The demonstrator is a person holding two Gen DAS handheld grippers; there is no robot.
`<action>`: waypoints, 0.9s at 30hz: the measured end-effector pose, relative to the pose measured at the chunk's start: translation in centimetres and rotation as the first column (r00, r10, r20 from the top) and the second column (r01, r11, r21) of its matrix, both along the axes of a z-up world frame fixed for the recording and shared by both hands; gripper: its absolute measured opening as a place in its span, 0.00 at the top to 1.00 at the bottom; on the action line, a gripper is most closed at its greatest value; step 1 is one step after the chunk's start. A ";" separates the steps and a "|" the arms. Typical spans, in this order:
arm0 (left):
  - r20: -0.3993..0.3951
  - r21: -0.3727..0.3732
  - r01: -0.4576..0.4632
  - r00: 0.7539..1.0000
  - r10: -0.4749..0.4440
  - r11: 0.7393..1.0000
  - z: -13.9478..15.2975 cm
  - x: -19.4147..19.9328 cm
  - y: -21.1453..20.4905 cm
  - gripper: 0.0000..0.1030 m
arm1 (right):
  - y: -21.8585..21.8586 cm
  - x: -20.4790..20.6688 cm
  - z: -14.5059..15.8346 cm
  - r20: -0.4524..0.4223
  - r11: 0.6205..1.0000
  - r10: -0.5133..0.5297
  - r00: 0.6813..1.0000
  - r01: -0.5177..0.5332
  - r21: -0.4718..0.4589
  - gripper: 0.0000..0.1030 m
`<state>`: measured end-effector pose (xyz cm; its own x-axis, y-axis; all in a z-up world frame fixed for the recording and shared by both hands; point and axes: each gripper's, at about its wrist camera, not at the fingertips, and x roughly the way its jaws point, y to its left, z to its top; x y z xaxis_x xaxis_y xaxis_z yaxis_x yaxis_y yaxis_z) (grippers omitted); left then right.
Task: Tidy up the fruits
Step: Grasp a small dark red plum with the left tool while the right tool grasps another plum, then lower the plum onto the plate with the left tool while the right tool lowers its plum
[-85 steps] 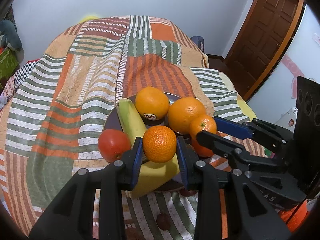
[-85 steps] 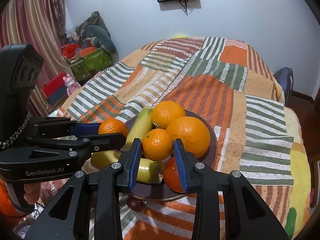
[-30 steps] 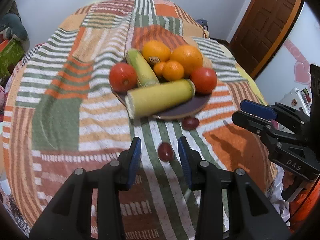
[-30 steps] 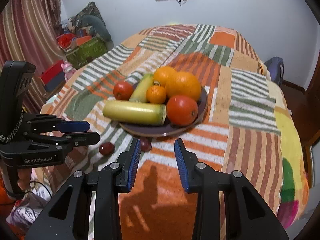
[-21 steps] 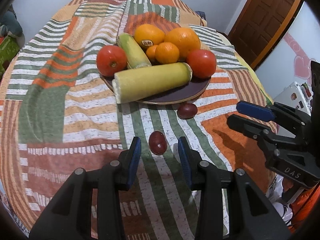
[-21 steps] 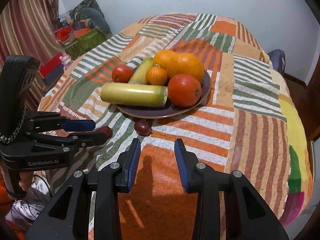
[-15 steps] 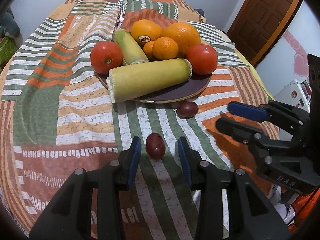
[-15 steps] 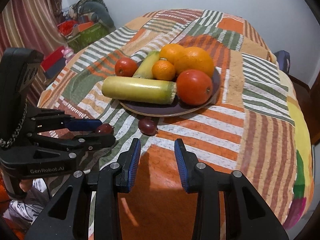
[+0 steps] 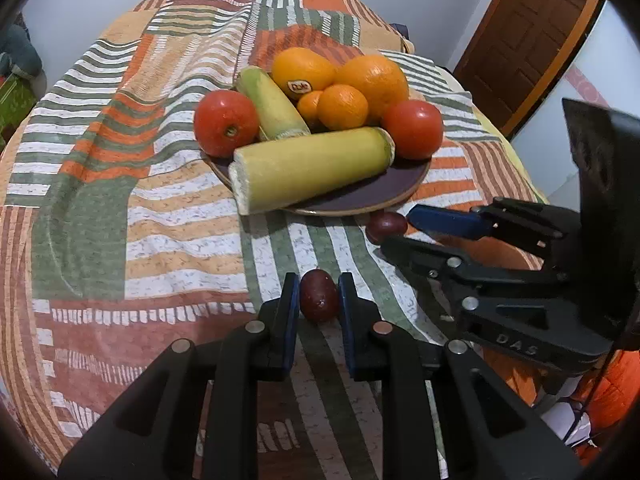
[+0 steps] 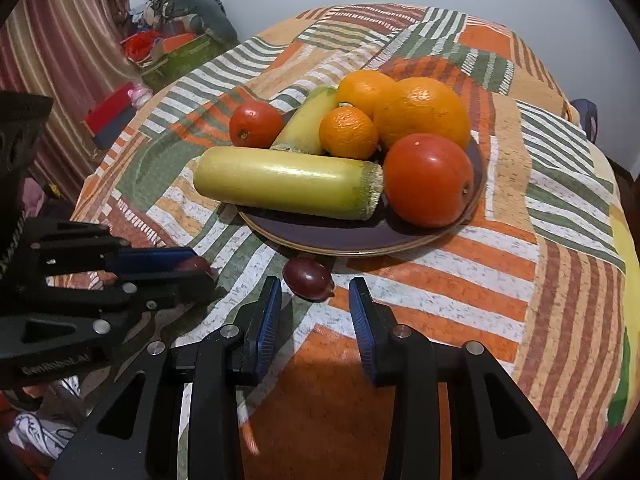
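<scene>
A dark plate (image 9: 360, 200) on the striped bedspread holds oranges (image 9: 372, 76), two red tomatoes (image 9: 226, 122), and two yellow-green gourd pieces (image 9: 312, 168). Two small dark red plums lie on the cloth in front of it. My left gripper (image 9: 319, 294) has closed in on the near plum (image 9: 319, 298), its pads at the plum's sides. My right gripper (image 10: 315, 306) is open, just short of the other plum (image 10: 308, 274), which lies by the plate rim (image 10: 360, 250). The left gripper also shows in the right wrist view (image 10: 192, 266).
The striped bedspread (image 9: 120, 200) covers the whole surface and falls off at the edges. A wooden door (image 9: 528, 40) stands at the right. Boxes and soft toys (image 10: 176, 40) sit on the floor by a curtain at the left.
Both grippers let go of oranges on the plate, pulled back, then came down toward the plums. The left jaws narrowed around the near plum. The right gripper neared the other plum.
</scene>
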<state>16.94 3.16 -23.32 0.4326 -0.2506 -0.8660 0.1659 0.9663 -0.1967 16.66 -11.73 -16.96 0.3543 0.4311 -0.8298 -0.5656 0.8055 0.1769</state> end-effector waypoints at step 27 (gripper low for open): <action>0.170 -0.027 -0.025 0.985 0.029 0.999 6.2 2.2 0.8 0.82 | -1.1 0.1 4.8 0.132 0.998 -0.026 0.991 0.017 0.069 0.78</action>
